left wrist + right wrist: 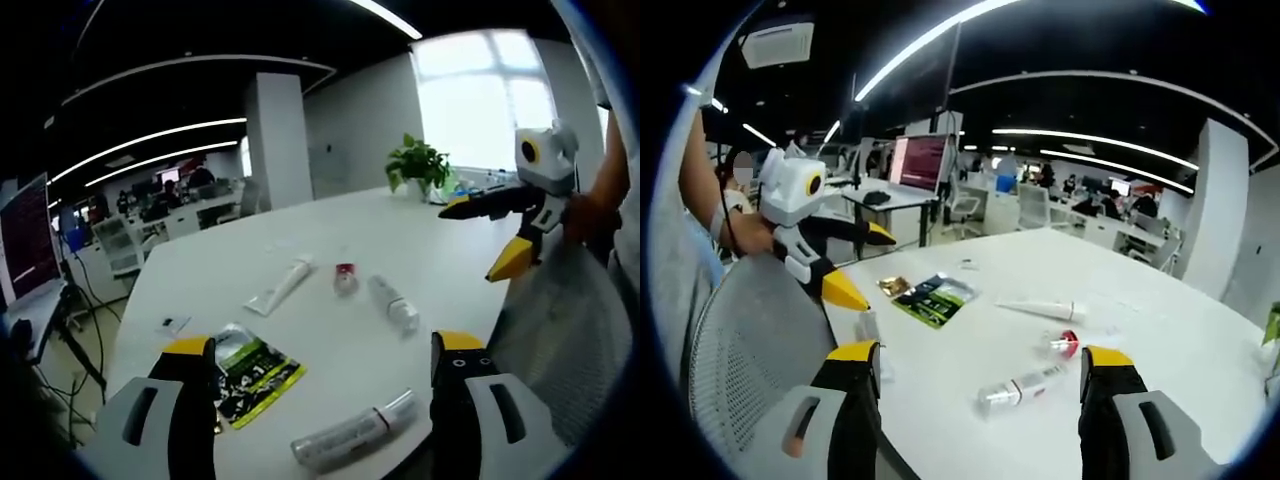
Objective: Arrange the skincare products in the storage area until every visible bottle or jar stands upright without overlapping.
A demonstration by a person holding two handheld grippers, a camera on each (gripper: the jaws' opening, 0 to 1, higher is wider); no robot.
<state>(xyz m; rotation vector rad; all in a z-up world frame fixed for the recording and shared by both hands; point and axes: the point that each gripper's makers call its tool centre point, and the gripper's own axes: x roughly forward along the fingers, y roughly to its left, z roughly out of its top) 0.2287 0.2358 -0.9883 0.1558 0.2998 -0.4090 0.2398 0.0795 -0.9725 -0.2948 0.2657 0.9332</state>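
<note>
Skincare items lie flat on a white table [230, 265]. A white tube [282, 284] [1045, 309] lies beside a small red-capped bottle [345, 278] [1062, 345]. One clear bottle [392, 303] [1022, 386] rests mid-table on its side. Another clear bottle [355, 430] [870, 335] lies near the table's edge. My left gripper [324, 343] [872, 266] is open above that edge, holding nothing. My right gripper [980, 352] [470, 243] hangs open in the air, well apart from the items.
A green-and-black sachet [248, 372] [935, 296] and a small gold packet [895, 286] lie on the table. A grey mesh chair back [750, 330] [560, 320] stands at the table edge between the grippers. A potted plant [420, 165] sits at the far side.
</note>
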